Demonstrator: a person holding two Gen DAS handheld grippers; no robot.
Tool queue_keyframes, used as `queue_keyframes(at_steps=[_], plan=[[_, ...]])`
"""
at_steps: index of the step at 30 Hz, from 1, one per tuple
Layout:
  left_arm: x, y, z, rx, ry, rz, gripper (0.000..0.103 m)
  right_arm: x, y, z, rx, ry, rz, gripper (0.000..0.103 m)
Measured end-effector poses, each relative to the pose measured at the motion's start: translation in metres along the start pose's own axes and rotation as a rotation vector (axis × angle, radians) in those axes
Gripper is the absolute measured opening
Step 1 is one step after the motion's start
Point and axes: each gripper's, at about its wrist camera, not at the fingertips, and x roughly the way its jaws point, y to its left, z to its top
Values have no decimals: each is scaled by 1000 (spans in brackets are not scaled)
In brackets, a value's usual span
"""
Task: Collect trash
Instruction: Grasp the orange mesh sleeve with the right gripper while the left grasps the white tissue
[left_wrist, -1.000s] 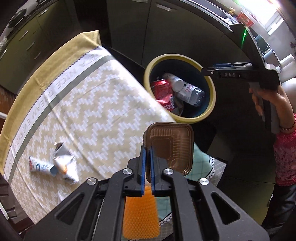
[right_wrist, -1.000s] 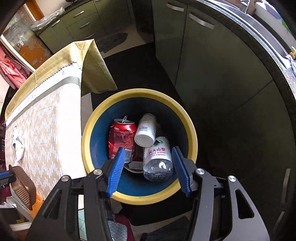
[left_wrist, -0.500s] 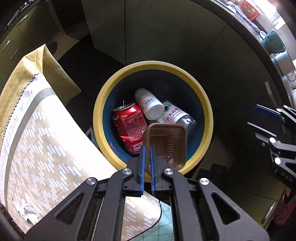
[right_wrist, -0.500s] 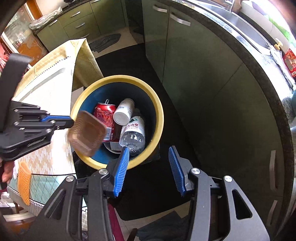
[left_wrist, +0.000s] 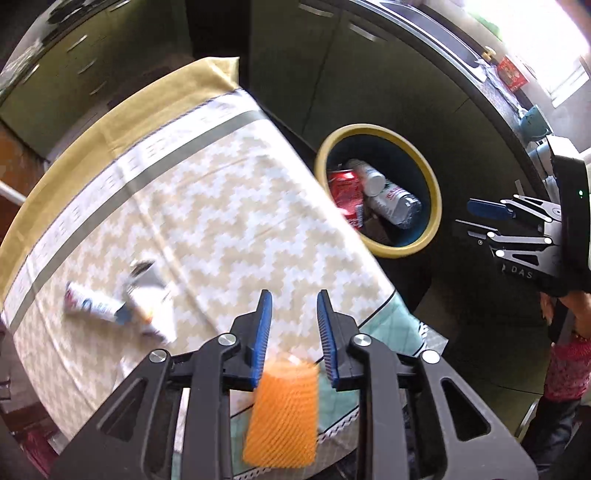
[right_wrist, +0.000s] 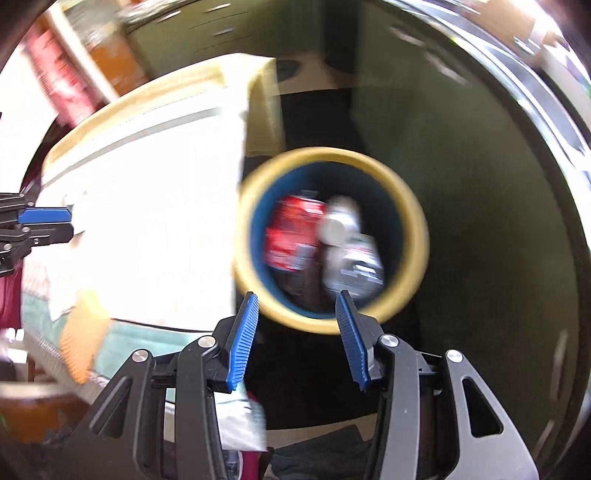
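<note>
My left gripper (left_wrist: 294, 299) hangs over the table's near corner, its jaws opening with nothing between them. An orange foam net (left_wrist: 284, 410) lies on the cloth below its fingers. A crumpled wrapper and tube (left_wrist: 110, 306) lie further left on the table (left_wrist: 221, 206). Beside the table stands the yellow-rimmed bin (left_wrist: 432, 192), holding a red can (left_wrist: 345, 192) and clear bottles (left_wrist: 395, 205). The brown tray is not in view. My right gripper (right_wrist: 297, 299) is open and empty, near the bin (right_wrist: 417, 236). The right wrist view is blurred.
Dark green cabinets (left_wrist: 332, 74) and a counter with a sink curve behind the bin. The floor around the bin is dark. A person's hand and pink sleeve (left_wrist: 565, 365) hold the right gripper (left_wrist: 469, 216) at the right edge. The left gripper (right_wrist: 70, 224) shows at the left.
My left gripper held the brown tray over the bin half a second ago; now it is back over the table with jaws apart and no tray. The right gripper shifted, blurring its view.
</note>
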Motion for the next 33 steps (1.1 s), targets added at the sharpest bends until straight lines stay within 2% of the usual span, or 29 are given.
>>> queue_keyframes(at_steps=[1, 5, 7, 10, 14, 17, 21, 28, 33], plan=[[-7, 16, -15, -35, 0, 14, 35, 3, 18, 6, -33, 5, 25, 45], [-24, 81, -67, -192, 22, 50, 45, 16, 91, 30, -162, 26, 93, 45], [-20, 107, -92, -275, 43, 63, 55, 23, 123, 42, -210, 40, 120, 45], [-8, 139, -122, -354, 89, 88, 57, 31, 165, 53, -258, 76, 163, 45], [16, 164, -147, -434, 165, 52, 61, 35, 198, 54, -317, 106, 172, 45], [33, 173, -153, -471, 202, 20, 61, 37, 206, 48, -330, 115, 169, 45], [44, 178, -153, -498, 203, -4, 61, 36, 196, 38, -329, 122, 158, 45], [58, 172, -151, -506, 223, 28, 61, 33, 180, 30, -313, 114, 157, 45], [56, 172, -152, -516, 204, 36, 61, 32, 177, 23, -322, 115, 171, 49]])
